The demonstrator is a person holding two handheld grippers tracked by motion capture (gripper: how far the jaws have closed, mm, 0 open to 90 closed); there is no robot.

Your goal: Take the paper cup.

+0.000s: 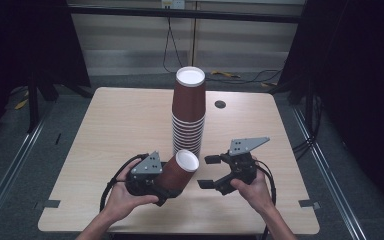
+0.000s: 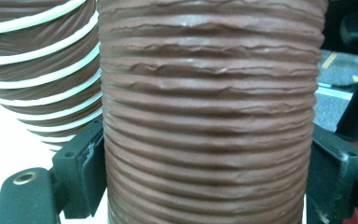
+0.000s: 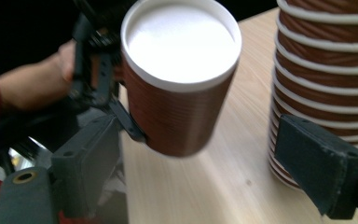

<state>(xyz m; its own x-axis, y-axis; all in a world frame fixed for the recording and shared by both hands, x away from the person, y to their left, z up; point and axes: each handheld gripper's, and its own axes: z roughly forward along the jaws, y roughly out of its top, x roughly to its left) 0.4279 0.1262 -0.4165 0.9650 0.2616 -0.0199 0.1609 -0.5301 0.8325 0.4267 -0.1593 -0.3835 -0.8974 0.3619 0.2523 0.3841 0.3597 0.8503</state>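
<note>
A brown ribbed paper cup (image 1: 176, 173) is tilted above the near middle of the table, its white end (image 3: 181, 41) pointing up and to the right. My left gripper (image 1: 166, 186) is shut on its ribbed wall (image 2: 205, 116), with a black pad (image 2: 86, 163) pressed against each side. My right gripper (image 1: 208, 172) stands open just right of the cup with its jaws turned toward it, a small gap away. In the right gripper view the cup hangs ahead of the open pads (image 3: 91, 163). A tall stack of the same cups (image 1: 188, 112) stands just behind.
The light wooden table (image 1: 115, 125) has bare room to the left and right of the stack. A small dark round hole (image 1: 220, 104) sits near its far edge. Cables lie on the floor beyond the table, and dark curtains hang on both sides.
</note>
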